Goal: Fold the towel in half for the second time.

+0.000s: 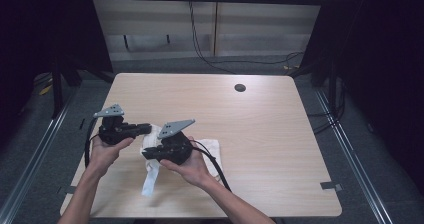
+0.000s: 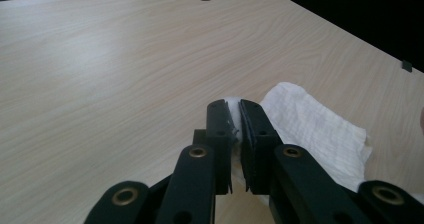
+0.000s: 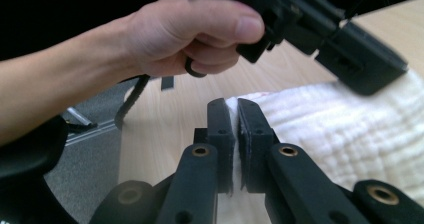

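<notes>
A white cloth [image 1: 152,156] lies bunched on the wooden table [image 1: 260,134], lifted at its left part, with a strip hanging toward the front edge. My left gripper [image 1: 146,129] points right and is shut on an edge of the cloth [image 2: 310,124], which shows white between its pads in the left gripper view. My right gripper [image 1: 147,154] points left, just in front of it, and is shut on another edge of the cloth [image 3: 350,129]. In the right gripper view the person's left hand [image 3: 190,31] holds the other gripper [image 3: 320,29] above the cloth.
A round cable hole [image 1: 240,88] sits in the table's far right part. A black cable [image 1: 215,164] trails from the right gripper across the cloth. Dark frame posts and floor rails flank the table on both sides.
</notes>
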Demonstrator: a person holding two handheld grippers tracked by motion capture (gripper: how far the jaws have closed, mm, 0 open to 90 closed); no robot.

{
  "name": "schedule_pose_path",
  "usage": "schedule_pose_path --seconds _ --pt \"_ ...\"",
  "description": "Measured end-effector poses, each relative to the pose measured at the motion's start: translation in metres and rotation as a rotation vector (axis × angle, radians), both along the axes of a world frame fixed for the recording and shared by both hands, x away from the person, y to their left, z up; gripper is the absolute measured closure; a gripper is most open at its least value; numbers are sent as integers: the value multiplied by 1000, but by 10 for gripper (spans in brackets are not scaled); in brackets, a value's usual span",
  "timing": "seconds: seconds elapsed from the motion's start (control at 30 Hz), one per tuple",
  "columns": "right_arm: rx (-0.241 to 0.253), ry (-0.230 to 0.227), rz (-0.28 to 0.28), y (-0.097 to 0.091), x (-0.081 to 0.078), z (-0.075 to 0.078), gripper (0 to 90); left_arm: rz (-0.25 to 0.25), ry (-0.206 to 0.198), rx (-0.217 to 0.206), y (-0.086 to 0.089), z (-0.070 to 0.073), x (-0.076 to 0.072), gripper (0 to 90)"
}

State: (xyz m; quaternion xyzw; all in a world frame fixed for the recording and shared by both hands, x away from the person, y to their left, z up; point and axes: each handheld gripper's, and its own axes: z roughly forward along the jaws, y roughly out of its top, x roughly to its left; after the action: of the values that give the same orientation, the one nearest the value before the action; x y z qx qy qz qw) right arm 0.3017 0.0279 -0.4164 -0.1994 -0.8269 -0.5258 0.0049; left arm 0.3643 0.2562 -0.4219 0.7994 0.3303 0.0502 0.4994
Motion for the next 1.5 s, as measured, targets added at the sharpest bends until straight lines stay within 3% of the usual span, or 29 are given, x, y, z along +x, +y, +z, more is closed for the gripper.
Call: schedule_pose_path --seconds 0.13,0.27,0.4,0.6,0.87,1.27,1.5 --pt "2 -24 1 8 0 8 858 2 6 8 4 1 1 840" --pt "-6 -10 -4 7 2 -2 858 3 8 43 -4 -6 3 840" --pt "-9 -4 -9 3 1 -7 858 -8 10 50 -12 -9 3 840" --pt "17 9 -45 -14 -3 -12 858 -42 5 71 -29 -8 9 840" --pt "6 12 -80 -38 1 -13 858 -69 25 84 -54 -16 16 840" --pt "-3 15 -104 -57 -13 -18 858 -98 26 136 -68 -14 8 839" --pt "-30 -5 -132 -70 -20 -14 857 -121 24 157 -90 -17 6 839"
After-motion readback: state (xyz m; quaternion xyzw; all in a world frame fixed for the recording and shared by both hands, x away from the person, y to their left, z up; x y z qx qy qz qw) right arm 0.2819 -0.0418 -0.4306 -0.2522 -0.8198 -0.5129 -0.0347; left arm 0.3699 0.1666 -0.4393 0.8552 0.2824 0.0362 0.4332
